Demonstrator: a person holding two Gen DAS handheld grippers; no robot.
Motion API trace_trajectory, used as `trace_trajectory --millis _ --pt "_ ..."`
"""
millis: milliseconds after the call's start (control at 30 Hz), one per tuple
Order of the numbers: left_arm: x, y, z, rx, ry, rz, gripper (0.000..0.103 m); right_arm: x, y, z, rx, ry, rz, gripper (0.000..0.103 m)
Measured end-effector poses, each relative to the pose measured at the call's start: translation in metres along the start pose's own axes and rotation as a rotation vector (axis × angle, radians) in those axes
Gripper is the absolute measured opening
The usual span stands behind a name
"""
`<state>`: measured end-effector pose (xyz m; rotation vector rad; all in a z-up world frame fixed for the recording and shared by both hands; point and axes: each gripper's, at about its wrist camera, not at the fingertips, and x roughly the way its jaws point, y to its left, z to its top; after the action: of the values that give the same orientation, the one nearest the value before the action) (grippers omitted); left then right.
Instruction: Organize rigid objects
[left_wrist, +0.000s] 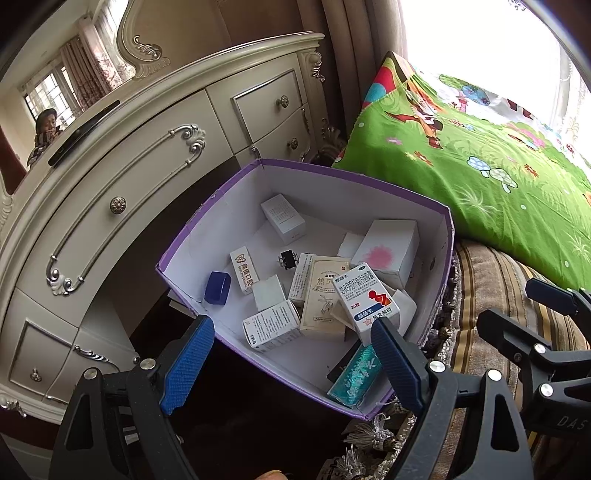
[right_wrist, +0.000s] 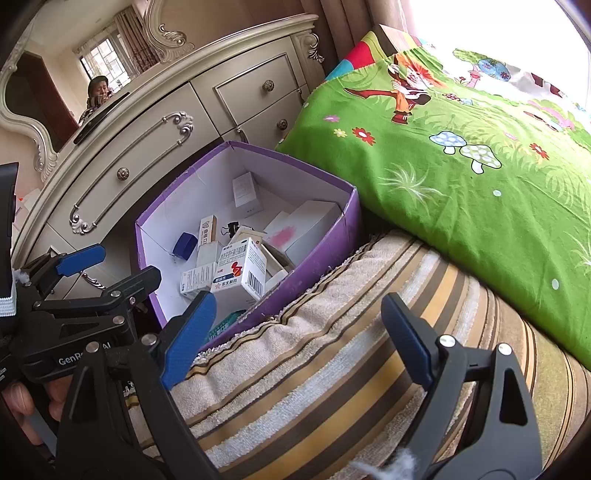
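A purple box (left_wrist: 448, 236) with a white inside sits at the bed's edge and holds several small cartons. Among them are a white and blue medicine carton (left_wrist: 365, 299), a cream carton (left_wrist: 325, 295), a small blue case (left_wrist: 218, 288), a black binder clip (left_wrist: 288, 259) and a teal packet (left_wrist: 354, 376). My left gripper (left_wrist: 295, 362) is open and empty, just above the box's near rim. The box also shows in the right wrist view (right_wrist: 332, 236). My right gripper (right_wrist: 295, 339) is open and empty over the striped blanket (right_wrist: 332, 369), to the right of the box.
A cream dresser (left_wrist: 147, 184) with drawers and a mirror stands behind the box. A green cartoon quilt (right_wrist: 480, 166) covers the bed on the right. The left gripper (right_wrist: 85, 273) shows at the left in the right wrist view.
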<state>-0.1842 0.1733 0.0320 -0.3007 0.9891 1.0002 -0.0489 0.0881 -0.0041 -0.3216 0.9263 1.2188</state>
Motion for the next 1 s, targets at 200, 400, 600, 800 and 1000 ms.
trace_trajectory --millis 200,400,600,800,1000 --pt "0.0007 -0.0002 0.0003 0.002 0.002 0.000 0.088 0.0001 0.0000 0.0000 0.000 0.000 0.000 0.092" --pt "0.0012 -0.0002 -0.0007 0.000 0.004 0.001 0.088 0.0002 0.0000 0.0000 0.001 0.001 0.000 0.092" --pt "0.0023 0.0002 -0.0012 0.000 0.005 0.001 0.088 0.0003 -0.0001 0.0000 0.001 0.001 0.000 0.092" --pt "0.0028 0.0011 -0.0020 -0.006 0.007 0.004 0.088 0.0005 -0.0001 -0.0002 0.001 0.001 0.001 0.092" --pt "0.0038 0.0014 -0.0022 -0.008 0.009 0.004 0.088 0.0007 -0.0002 -0.0003 0.002 0.001 0.001 0.092"
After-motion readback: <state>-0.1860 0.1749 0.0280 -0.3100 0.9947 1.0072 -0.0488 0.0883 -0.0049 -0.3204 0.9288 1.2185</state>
